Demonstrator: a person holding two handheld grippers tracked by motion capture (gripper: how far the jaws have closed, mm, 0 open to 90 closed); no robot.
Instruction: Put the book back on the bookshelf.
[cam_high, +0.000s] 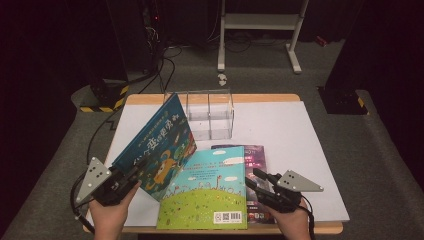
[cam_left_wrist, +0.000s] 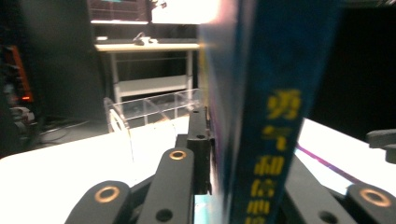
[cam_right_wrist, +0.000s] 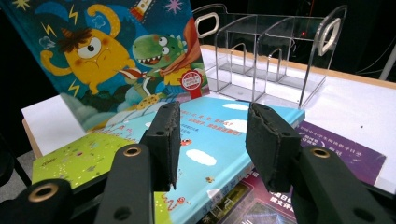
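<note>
Blue book (cam_high: 159, 150) stood tilted on its lower edge at the near left of the surface (cam_high: 300, 150), lifted off the pile and clamped at its near corner by the left gripper (cam_high: 134, 172); the left gripper view showed that gripper's black jaws pressed against both sides of the book's spine (cam_left_wrist: 275, 140). Its top leaned toward the clear rack (cam_high: 207, 114), which stood at the far middle of the surface with its slots bare. Green book (cam_high: 207, 192) lay flat just to the right of the raised one, its near edge at the surface's near rim, and a purple book (cam_high: 255, 155) lay under it, showing past its right side. Right gripper (cam_high: 255, 185) hovered by the green book's right edge with its jaws apart and nothing between them, the pads (cam_right_wrist: 166, 135) framing that cover in its own view. Judging by this, the filing had only begun: one book was up and on its way, none was in the rack, and two waited flat.
</note>
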